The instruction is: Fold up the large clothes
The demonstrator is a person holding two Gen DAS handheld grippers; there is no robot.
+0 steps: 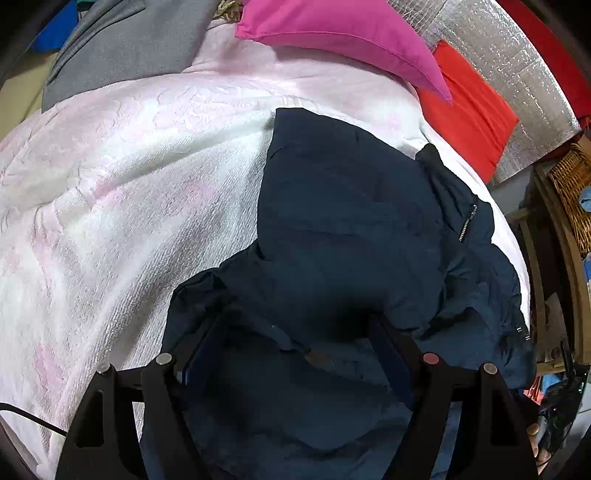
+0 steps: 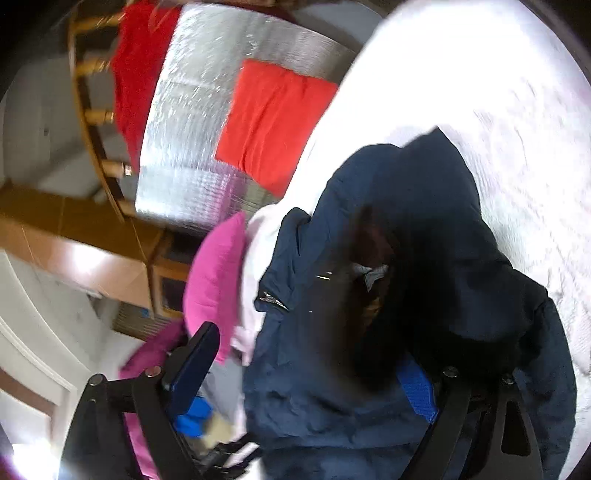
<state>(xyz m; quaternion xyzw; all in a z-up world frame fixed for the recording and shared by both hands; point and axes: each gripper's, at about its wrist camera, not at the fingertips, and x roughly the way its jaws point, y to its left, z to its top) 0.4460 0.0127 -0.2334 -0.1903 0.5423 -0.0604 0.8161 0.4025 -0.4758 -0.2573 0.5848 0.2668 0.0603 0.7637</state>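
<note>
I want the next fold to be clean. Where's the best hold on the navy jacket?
Probably the navy jacket at its flat far edge, approached from the white blanket side; the nearer fabric is bunched and creased.

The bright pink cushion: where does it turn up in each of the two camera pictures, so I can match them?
Left wrist view: the pink cushion lies along the top edge, centre to right, on the pale blanket.
Right wrist view: the pink cushion sits left of centre, beside the navy jacket.
Shared landmark: the red cushion against the silver foil sheet.
</note>
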